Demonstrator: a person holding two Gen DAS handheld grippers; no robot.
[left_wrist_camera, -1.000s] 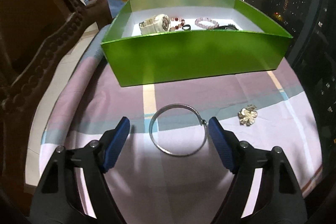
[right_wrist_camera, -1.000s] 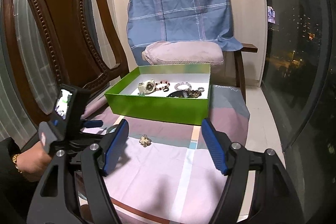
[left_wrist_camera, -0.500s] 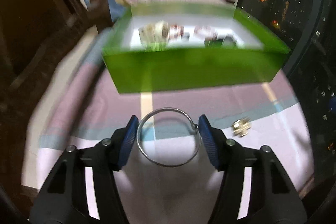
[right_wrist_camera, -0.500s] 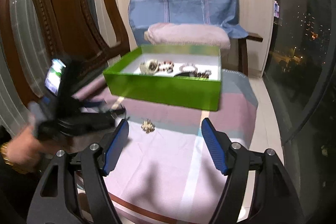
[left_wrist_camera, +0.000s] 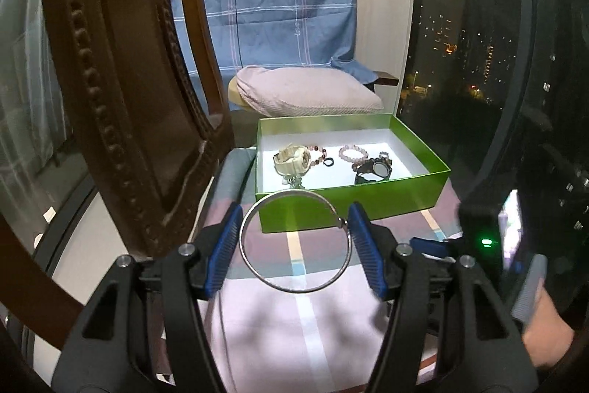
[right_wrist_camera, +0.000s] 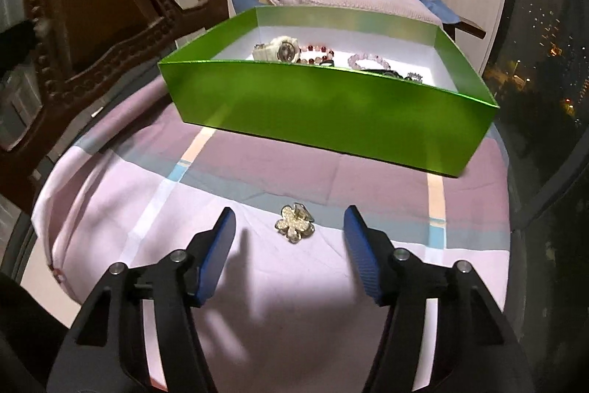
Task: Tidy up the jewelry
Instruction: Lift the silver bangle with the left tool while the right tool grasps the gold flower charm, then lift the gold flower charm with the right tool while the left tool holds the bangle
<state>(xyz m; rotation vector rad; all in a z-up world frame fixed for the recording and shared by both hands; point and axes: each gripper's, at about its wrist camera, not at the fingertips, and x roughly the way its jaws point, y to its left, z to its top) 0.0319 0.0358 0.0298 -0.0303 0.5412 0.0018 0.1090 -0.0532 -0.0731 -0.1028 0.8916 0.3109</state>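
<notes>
My left hand-held gripper (left_wrist_camera: 294, 242) pinched the thin silver metal bangle (left_wrist_camera: 294, 241) between its blue pads, lifted before the open green cardboard box (left_wrist_camera: 349, 203) at twelve o'clock. My right hand-held gripper (right_wrist_camera: 289, 240) stood spread around the gold flower-shaped brooch (right_wrist_camera: 294, 227) lying on the pink checked cloth (right_wrist_camera: 257, 282).

My left gripper (left_wrist_camera: 294, 245) has blue pads on black arms and holds a silver bangle (left_wrist_camera: 294, 242); my right gripper (right_wrist_camera: 289, 245) is the same blue and black. The box (right_wrist_camera: 331, 113) is bright green outside, white inside. In it I see a cream watch (left_wrist_camera: 293, 159), a black watch (left_wrist_camera: 373, 170) and pink beads (left_wrist_camera: 353, 152). The brooch (right_wrist_camera: 294, 227) is pale gold. The tablecloth (right_wrist_camera: 221, 282) is pink with mauve, grey-blue and white checks. The draped cloth (left_wrist_camera: 276, 6) is blue plaid.
</notes>
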